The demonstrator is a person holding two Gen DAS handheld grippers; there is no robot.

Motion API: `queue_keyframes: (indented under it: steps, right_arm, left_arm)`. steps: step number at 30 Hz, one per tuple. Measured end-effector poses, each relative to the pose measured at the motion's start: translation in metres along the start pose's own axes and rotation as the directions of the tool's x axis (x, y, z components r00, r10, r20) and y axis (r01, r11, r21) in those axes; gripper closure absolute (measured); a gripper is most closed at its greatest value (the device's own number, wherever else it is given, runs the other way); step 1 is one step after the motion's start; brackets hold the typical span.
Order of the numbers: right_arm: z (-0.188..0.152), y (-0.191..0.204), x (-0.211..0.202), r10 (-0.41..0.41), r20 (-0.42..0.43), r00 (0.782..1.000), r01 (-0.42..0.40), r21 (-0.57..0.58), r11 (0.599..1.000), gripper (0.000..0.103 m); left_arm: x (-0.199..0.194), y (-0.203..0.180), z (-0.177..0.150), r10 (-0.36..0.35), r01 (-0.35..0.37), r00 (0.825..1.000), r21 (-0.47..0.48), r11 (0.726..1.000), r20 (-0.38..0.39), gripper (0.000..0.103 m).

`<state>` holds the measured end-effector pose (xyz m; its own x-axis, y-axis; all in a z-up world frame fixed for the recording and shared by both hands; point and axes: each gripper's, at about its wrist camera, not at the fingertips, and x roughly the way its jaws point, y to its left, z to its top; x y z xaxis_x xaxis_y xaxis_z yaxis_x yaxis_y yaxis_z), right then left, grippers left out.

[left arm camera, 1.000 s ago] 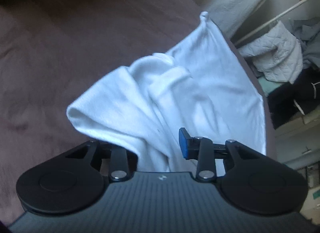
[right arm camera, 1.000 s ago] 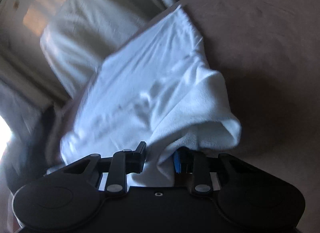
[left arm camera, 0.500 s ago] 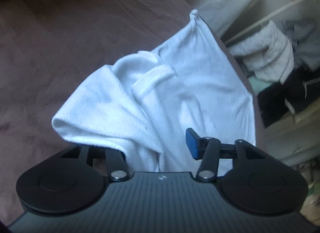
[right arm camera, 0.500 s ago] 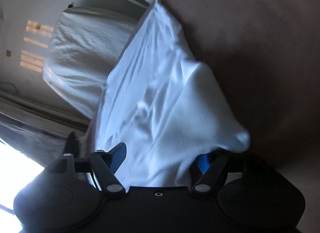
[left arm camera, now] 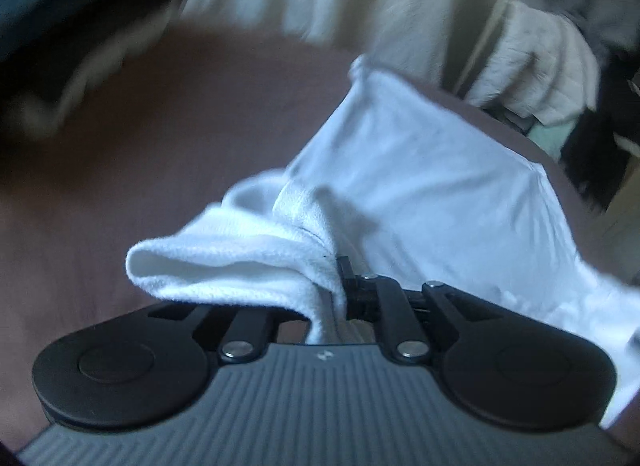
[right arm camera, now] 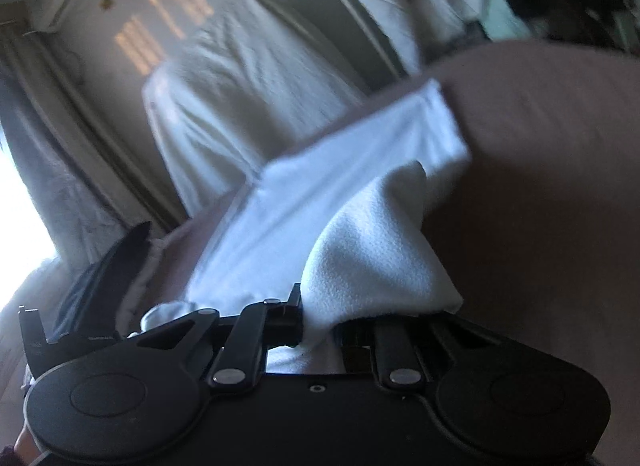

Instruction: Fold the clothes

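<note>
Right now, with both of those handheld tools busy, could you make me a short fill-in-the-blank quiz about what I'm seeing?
1. Both tools are clamped on the same soft ____ cloth garment.
2. The garment lies partly on a ____ bedspread.
3. The left tool pinches a bunched fold, so its fingers are ____.
4. The right tool grips the garment's ____ end, nearest its camera.

Missing words: white; brown; shut; near

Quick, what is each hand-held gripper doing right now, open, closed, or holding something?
Left hand-held gripper: closed on a bunched edge of the white garment.
Right hand-held gripper: closed on another edge of the same white garment.
</note>
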<state>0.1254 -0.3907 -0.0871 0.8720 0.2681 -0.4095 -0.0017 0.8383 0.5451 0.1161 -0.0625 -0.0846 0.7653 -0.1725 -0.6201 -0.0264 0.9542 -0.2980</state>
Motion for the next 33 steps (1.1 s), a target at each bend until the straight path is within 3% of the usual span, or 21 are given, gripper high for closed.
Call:
queue_keyframes:
  steps: [5,13,17,21,25,29,33]
  right_arm:
    - [0.041,0.021,-0.011,0.041,-0.010,0.999,-0.042,-0.084,0.996,0.087]
    - [0.054,0.030,-0.053,0.019,-0.086,0.996,-0.034,-0.168,0.985,0.088]
    - [0.059,0.032,-0.065,0.001,-0.120,0.993,-0.020,-0.155,0.988,0.088]
    - [0.052,0.026,-0.085,-0.025,-0.205,0.978,0.010,-0.074,0.997,0.088]
    - [0.046,0.024,-0.124,0.053,-0.271,0.961,-0.035,0.071,0.997,0.088]
    - [0.053,0.049,-0.161,0.065,-0.323,0.944,-0.081,-0.035,0.996,0.088]
    - [0.041,0.036,-0.167,0.024,-0.316,0.949,-0.042,-0.051,0.998,0.088]
  left_arm:
    - [-0.033,-0.020,0.016,0.007,-0.011,0.995,0.041,0.999,0.102,0.094]
    - [-0.088,-0.042,0.017,-0.037,0.019,0.980,0.097,0.995,0.193,0.094]
    - [-0.110,-0.047,0.010,-0.045,0.032,0.985,0.078,0.996,0.169,0.094]
    - [-0.144,-0.047,-0.017,-0.044,0.038,0.989,0.046,0.998,0.142,0.094]
    - [-0.191,-0.048,-0.032,-0.078,0.077,0.991,0.019,0.997,0.111,0.094]
    - [-0.220,-0.063,-0.029,-0.067,0.060,0.996,0.105,0.993,0.064,0.094]
    - [-0.213,-0.055,-0.039,-0.038,0.039,0.999,0.076,0.996,-0.013,0.094]
